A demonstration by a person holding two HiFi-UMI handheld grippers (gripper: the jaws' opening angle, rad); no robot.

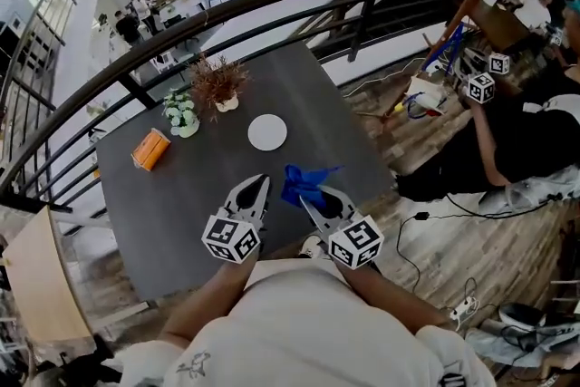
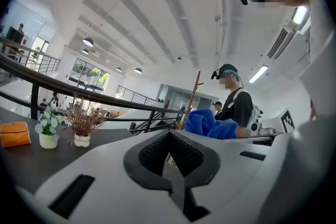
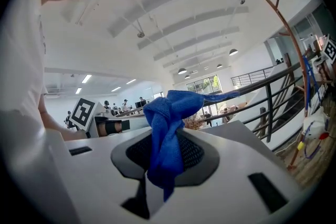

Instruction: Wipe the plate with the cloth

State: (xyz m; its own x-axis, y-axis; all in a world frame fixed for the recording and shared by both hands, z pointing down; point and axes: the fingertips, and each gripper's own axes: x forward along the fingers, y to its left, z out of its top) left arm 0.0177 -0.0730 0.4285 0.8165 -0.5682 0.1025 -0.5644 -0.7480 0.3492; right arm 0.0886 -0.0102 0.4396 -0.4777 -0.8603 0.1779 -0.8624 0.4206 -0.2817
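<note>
Dark grey table [image 1: 181, 213] beside a black railing [image 1: 352, 9], viewed steeply from above.

Round white plate [image 1: 267, 132] flat near the table's middle, bare, beyond both grippers.

Right gripper [image 1: 305, 202] over the near edge, clamped on a bunched blue cloth [image 1: 304, 184]. Cloth standing up past the jaw tips, one corner trailing right, clear of the plate and just near-right of it.

Left gripper [image 1: 260, 181] just left of the right one, jaws pressed together with nothing between them, pointing toward the plate.

Dried plant [image 1: 218, 86], white flowers [image 1: 182, 115] and orange box [image 1: 150, 149] grouped at the far left, apart from the plate.

Stage, by judgement: approach, with no wiping contact yet.

For a good wipe: carry the cloth out over the plate, then lower until the loose bunch, not the hard jaw tips, meets the surface. Sweep centre to rim with light pressure. Plate probably free to slide on the smooth top, so steady its rim with the closed left gripper.
</note>
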